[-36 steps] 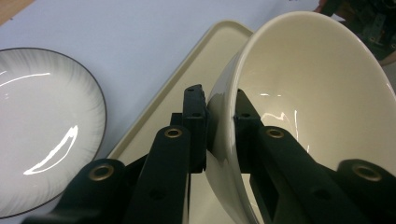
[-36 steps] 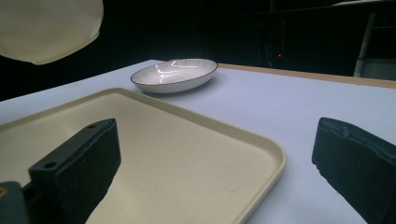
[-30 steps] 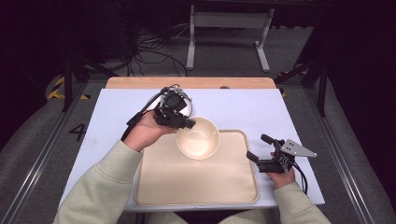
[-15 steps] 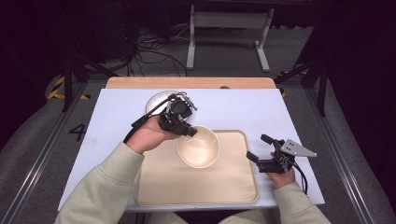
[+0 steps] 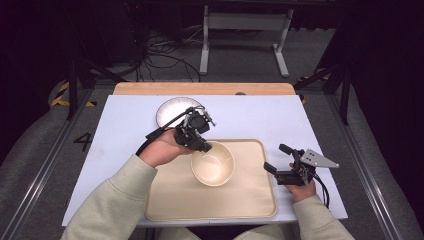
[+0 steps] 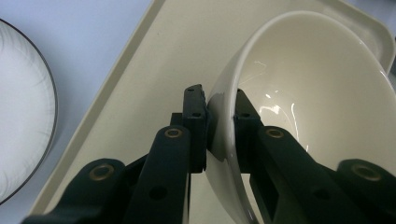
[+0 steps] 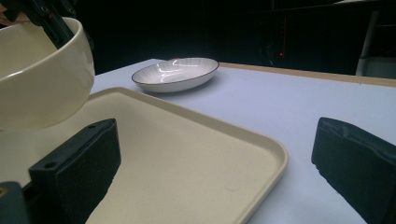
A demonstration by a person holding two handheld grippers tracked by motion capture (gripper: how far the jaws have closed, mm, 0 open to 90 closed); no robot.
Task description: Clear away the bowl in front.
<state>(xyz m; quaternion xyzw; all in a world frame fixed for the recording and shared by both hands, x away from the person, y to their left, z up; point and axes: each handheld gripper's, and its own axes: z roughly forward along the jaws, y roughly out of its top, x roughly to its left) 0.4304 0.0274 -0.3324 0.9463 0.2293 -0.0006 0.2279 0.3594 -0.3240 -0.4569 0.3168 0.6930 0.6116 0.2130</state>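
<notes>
On the pale blue worktop, the left tool, clamping the cream ceramic bowl, had lowered it onto the beige plastic tray; the right tool gaped empty.

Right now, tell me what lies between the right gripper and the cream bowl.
Only bare tray: in the high view, nothing sits between the right gripper and the cream bowl held by the left gripper.

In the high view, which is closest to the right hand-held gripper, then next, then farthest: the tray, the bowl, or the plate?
From the right hand-held gripper:
1. Tray, right beside it, at its near edge.
2. Bowl, on the tray's middle, pinched at its rim by the left hand-held gripper.
3. Plate, far across the table.
</notes>
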